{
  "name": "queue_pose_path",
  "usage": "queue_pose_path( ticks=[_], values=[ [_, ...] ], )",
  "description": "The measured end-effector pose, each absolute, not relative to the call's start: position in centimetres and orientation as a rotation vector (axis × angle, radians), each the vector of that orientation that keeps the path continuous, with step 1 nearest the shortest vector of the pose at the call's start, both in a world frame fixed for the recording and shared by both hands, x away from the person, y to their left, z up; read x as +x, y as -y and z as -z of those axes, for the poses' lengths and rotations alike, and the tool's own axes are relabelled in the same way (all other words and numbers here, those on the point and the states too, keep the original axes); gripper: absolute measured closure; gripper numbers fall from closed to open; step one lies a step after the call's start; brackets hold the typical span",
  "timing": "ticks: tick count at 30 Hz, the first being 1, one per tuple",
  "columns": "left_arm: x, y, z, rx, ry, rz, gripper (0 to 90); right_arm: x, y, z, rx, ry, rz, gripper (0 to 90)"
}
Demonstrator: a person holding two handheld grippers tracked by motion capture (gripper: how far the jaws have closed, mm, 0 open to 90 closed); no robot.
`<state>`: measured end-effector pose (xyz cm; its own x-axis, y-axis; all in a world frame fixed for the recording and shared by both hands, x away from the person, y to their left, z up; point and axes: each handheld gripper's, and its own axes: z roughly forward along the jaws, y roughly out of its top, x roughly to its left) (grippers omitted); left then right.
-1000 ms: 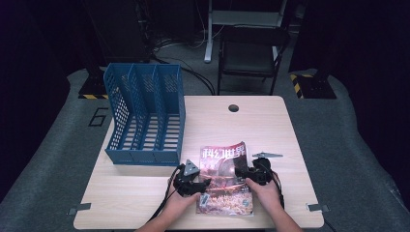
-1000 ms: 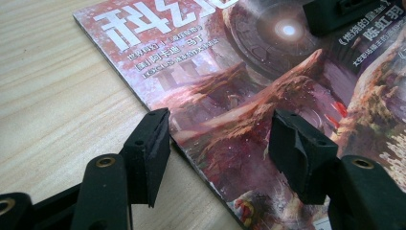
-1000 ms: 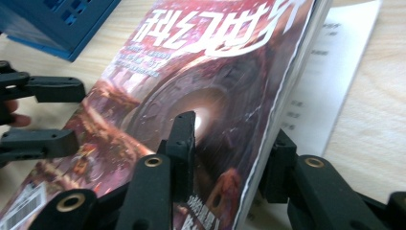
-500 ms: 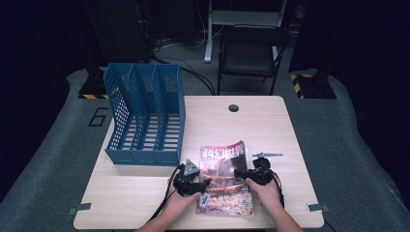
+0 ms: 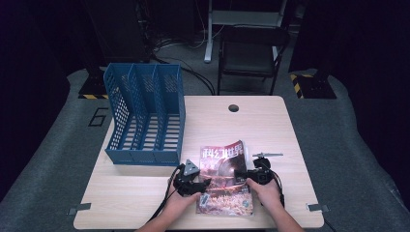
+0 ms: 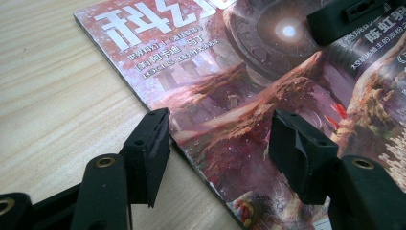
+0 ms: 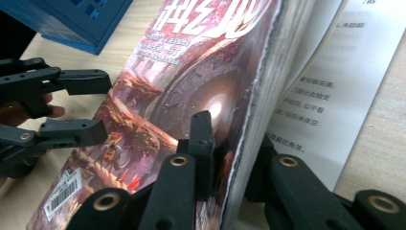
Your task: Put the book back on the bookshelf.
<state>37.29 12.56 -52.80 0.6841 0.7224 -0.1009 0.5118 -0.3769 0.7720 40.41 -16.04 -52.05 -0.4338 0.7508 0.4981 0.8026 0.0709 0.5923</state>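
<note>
At table's near edge: magazine [image 5: 225, 181]; right gripper [image 7: 230, 158] just closed, pinching cover plus some pgs; left gripper [image 6: 218, 143] spread. Risk: loose pgs slip, tear.

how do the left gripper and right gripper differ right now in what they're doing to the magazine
The right gripper has just been closing; its fingers pinch a lifted stack of the magazine's pages, while the left gripper stands open, its fingers gripping nothing. The right gripper works the page edge, where a white inner page is exposed; the left gripper straddles the spine edge lying flat on the table. Both sit at the magazine's sides.
</note>
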Motion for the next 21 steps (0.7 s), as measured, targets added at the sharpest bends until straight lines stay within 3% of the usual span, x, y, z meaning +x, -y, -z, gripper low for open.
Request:
queue_pose_path(
  ticks=[6, 21],
  values=[
    [37.3, -12.5, 52.8, 2.058, -0.948, -0.324, 39.6, 40.2, 16.0, 51.7, -1.608, 2.263, 1.362, 85.6],
    [37.5, -12.5, 52.9, 2.054, -0.940, -0.307, 33.7, 39.4, 15.9, 51.0, -1.547, 2.266, 1.497, 86.6]
  ],
)
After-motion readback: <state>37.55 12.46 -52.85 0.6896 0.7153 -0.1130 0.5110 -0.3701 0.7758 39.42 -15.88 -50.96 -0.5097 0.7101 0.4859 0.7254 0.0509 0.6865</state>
